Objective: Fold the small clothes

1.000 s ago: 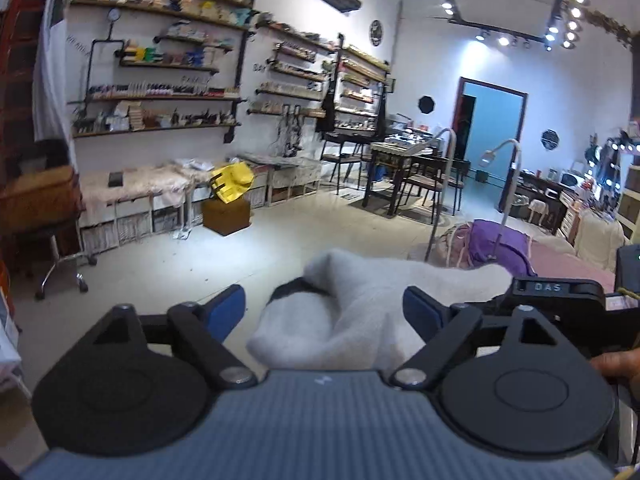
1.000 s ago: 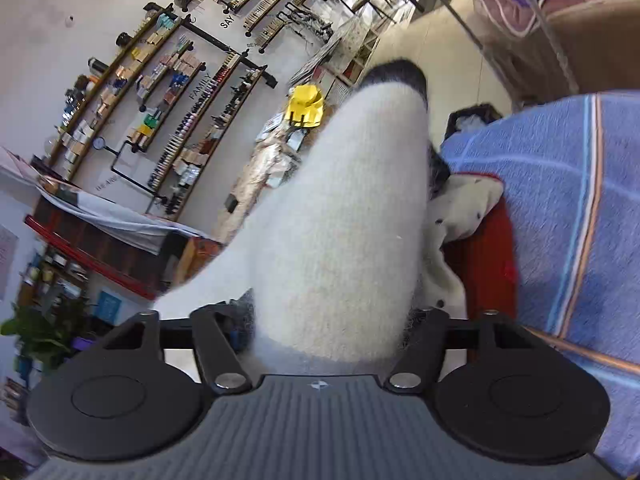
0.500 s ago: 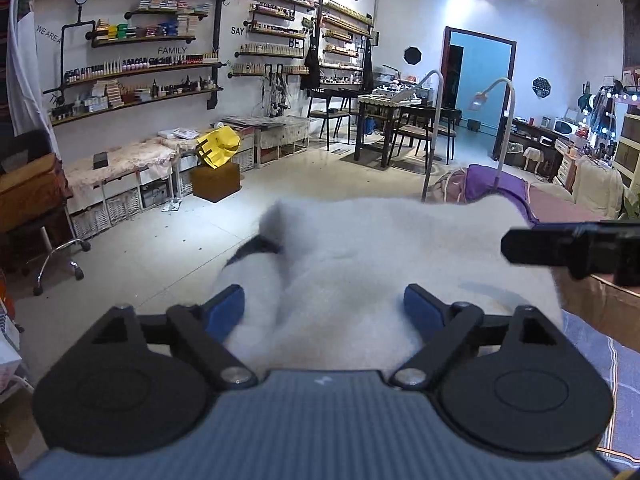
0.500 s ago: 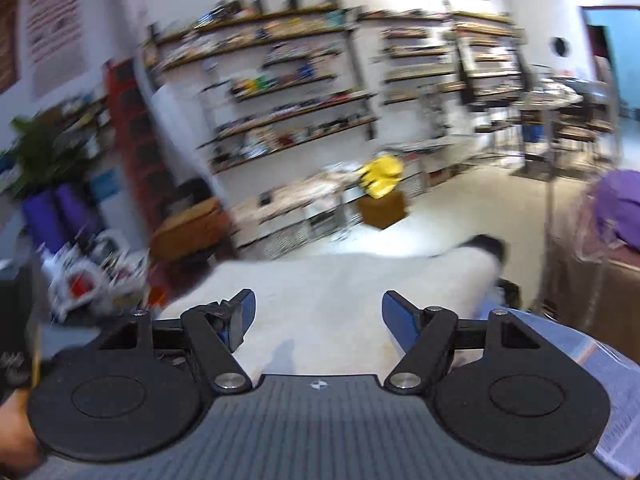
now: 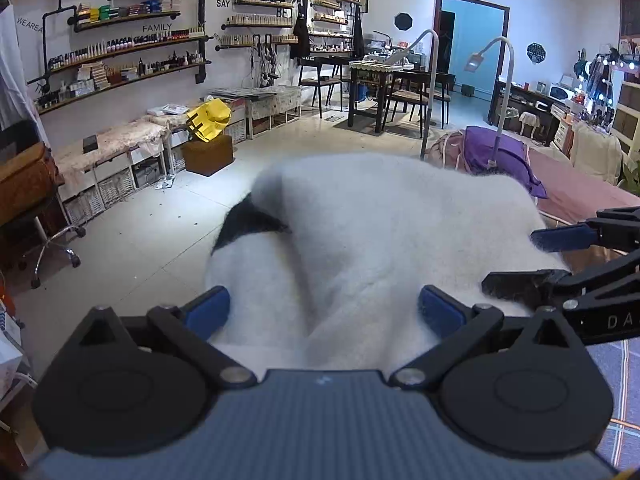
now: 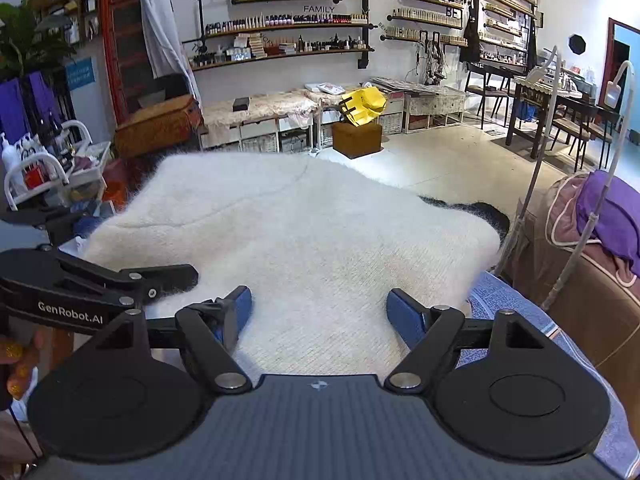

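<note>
Lying flat across a blue striped cloth (image 6: 516,320), the fuzzy white garment (image 6: 304,240) with its black trim (image 5: 244,222) fills the middle of both wrist views, and both grippers sit at its near edge. The left gripper (image 5: 322,312) has its blue fingers (image 5: 204,312) spread wide, with the white knit between them but not pinched. The right gripper (image 6: 318,312) is likewise wide open over the fabric, holding nothing. Each gripper shows in the other's view, side by side and close together.

The step in hand looks like the pause between folds: the garment seems laid out, partly doubled over on the left where a thick roll of knit rises, and nothing is gripped. The next move probably calls for closing on an edge or corner and carrying it across, keeping the fluffy layers from slipping or bunching.

As for containers, a brown box (image 6: 356,138) on the floor carries a yellow object (image 6: 364,106); what is inside the box cannot be told.
</note>
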Demonstrator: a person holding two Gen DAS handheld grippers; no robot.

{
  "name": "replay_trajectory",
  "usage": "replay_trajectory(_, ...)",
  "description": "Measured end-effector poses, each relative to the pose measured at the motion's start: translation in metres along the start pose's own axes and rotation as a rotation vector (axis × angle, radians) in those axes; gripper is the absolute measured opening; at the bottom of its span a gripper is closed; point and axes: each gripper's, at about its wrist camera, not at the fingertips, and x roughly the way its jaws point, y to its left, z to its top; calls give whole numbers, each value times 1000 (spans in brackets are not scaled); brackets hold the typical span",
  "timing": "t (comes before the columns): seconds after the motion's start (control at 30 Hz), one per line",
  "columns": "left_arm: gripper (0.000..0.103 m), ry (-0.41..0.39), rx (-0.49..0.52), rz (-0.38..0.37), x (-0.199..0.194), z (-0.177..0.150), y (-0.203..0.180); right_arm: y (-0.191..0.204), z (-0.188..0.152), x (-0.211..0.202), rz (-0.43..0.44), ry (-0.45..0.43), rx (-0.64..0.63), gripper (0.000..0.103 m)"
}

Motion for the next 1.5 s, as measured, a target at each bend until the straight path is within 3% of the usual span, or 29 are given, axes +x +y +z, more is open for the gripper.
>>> replay_trajectory(0.3, 103, 17, -19, -21, -3, 8, 4, 2, 3, -2, -14, 28, 52, 103)
replay_trajectory(0.4, 103, 12, -37, -40, -26, 16, 14, 4, 9, -17, -4, -26, 30, 103)
replay_trajectory(0.57, 103, 34, 5, -11, -75, 28, 24, 4, 26, -58, 28, -109, 57, 103)
replay_trajectory(0.63, 103, 65, 66, -23, -88, 26, 21, 6, 34, -72, 62, -74, 54, 103)
replay_trajectory(0.73, 103, 120, 167, -6, -98, 18, 13, 15, 38, -86, 36, -35, -13, 103)
replay_trajectory(0.9, 103, 196, 273, 30, -100, 13, -3, 26, 40, -86, 51, 105, -88, 103)
replay_trajectory(1.07, 103, 217, 449, 140, -93, 2, -34, 40, 37, -71, 38, 239, -246, 103)
replay_trajectory(1.23, 103, 240, 413, 107, -86, 5, -37, 59, 29, -66, 38, 330, -374, 103)
replay_trajectory(1.3, 103, 234, 424, 130, -84, 4, -36, 63, 28, -64, 26, 343, -413, 103)
replay_trajectory(1.5, 103, 259, 438, 125, -77, 0, -35, 66, 28, -58, 15, 395, -451, 103)
